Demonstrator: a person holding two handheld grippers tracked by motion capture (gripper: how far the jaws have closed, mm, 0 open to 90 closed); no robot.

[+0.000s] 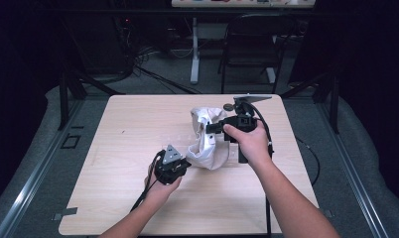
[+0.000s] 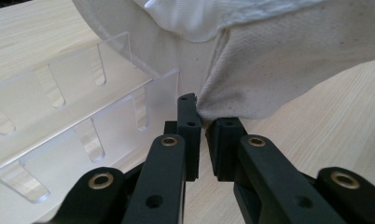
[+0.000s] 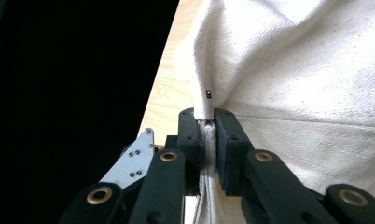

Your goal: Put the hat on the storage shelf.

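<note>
- I see an off-white canvas cloth bag (image 1: 208, 141) lying crumpled near the middle of the pale wooden bench (image 1: 118, 148), its coarse weave flecked with small dark specks in my left gripper view.
- The bag's fabric (image 2: 279, 60) bunches into thick folds, with a smoother white layer showing at the top of that view.
- My right claw (image 3: 205, 122) is clamped on a stitched edge of the bag (image 3: 316, 84); the fabric runs down between its two jaws.
- My left claw (image 2: 205, 123) has its jaws nearly together, with a narrow gap between them, and the bag's lower corner sits right at the tips. I cannot tell whether it grips the cloth.
- A clear acrylic slotted rack (image 2: 73, 116) stands on the bench just beside the bag; its compartments look empty, and the bag rests against its far edge.
</note>
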